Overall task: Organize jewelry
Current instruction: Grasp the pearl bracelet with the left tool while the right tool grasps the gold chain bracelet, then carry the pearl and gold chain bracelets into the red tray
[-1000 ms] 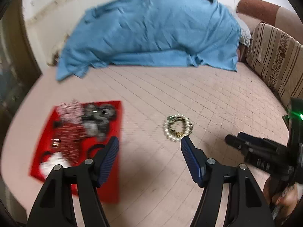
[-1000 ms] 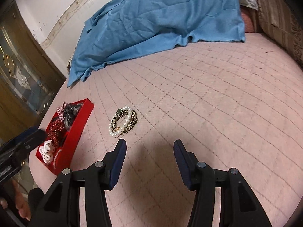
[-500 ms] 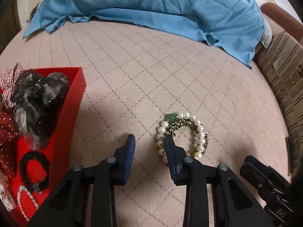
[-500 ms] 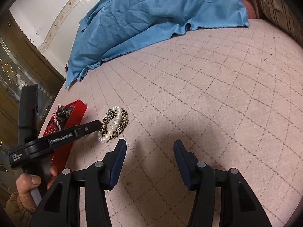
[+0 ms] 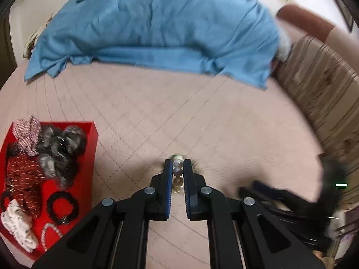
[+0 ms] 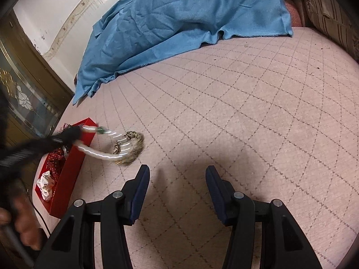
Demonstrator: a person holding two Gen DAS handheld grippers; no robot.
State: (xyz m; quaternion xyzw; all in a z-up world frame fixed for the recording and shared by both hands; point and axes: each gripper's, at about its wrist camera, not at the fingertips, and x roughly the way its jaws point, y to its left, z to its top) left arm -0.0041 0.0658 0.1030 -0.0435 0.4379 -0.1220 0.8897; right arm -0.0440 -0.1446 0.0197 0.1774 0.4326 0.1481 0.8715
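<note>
My left gripper is shut on a pearl bracelet; a few beads show between its blue pads. In the right wrist view the left gripper lifts the blurred pearl bracelet, joined with a gold chain bracelet, just above the bed beside the red tray. The red tray sits at the left and holds hair ties, scrunchies and a pearl string. My right gripper is open and empty over the pink quilt, to the right of the bracelets.
A blue blanket covers the far part of the bed. A striped brown cushion lines the right side. A wooden glass-panelled door stands past the left bed edge. The pink quilted mattress stretches between.
My left gripper moved onto the bracelets, closed on the pearl bracelet and lifted it toward the red tray. The right gripper stayed open and hardly moved.
</note>
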